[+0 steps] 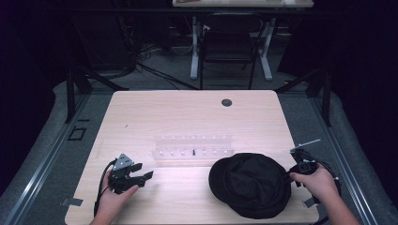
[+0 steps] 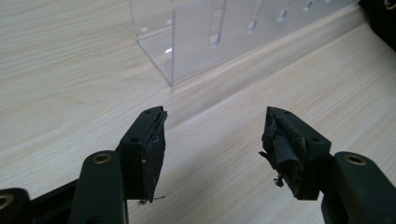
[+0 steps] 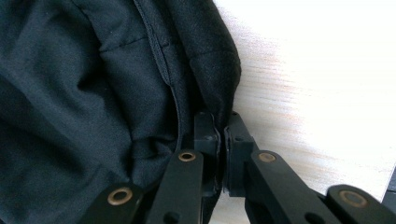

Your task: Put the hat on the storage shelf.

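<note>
A black cap [image 1: 250,184] lies on the wooden table [image 1: 187,112] at the front right. My right gripper [image 1: 290,174] is at the cap's right edge, and its jaws are shut on the cap's fabric rim [image 3: 219,100], as the right gripper view shows from close up. My left gripper [image 1: 143,171] rests low over the table at the front left, held by a hand. Its jaws stand open over bare wood with nothing between them [image 2: 215,140].
A clear acrylic rack [image 1: 193,145] with slots stands mid-table, just beyond the cap; its near corner [image 2: 187,42] is ahead of the left gripper. A small round grommet [image 1: 226,102] sits near the far edge. A chair and desk legs stand beyond the table.
</note>
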A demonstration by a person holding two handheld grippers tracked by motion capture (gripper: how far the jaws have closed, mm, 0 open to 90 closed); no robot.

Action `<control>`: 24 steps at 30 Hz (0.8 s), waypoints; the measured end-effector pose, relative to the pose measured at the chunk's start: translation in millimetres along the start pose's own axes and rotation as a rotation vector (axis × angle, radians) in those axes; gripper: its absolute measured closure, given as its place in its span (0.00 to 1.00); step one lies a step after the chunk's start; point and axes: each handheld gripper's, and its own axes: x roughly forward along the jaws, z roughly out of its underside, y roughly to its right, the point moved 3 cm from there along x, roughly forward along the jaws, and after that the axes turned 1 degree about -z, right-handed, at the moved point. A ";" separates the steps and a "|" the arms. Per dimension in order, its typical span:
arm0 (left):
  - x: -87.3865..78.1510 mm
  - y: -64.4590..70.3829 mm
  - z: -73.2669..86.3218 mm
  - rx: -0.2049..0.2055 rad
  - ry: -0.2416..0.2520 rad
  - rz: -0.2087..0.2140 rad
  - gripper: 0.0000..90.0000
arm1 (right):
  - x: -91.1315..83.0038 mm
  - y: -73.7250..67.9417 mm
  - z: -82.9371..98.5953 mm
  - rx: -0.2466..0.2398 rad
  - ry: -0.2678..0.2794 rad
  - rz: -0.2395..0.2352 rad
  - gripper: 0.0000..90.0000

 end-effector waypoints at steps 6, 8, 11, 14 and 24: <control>-0.2 0.1 -0.1 0.000 0.002 -0.001 0.44 | -0.9 -1.8 0.6 0.013 0.012 -0.004 0.97; -0.3 0.0 -0.1 0.000 0.002 -0.001 0.44 | -1.4 -2.3 0.9 0.016 0.010 -0.009 0.97; -0.2 -0.2 -0.1 0.000 0.002 -0.001 0.44 | -2.4 -3.0 1.4 0.021 0.012 -0.006 0.97; -0.2 0.0 -0.1 0.000 0.003 -0.001 0.44 | -4.4 -2.5 1.7 0.008 -0.004 0.001 0.97; -0.1 0.2 -0.1 0.000 0.008 -0.004 0.44 | -10.1 -9.8 2.8 0.010 0.022 0.005 0.97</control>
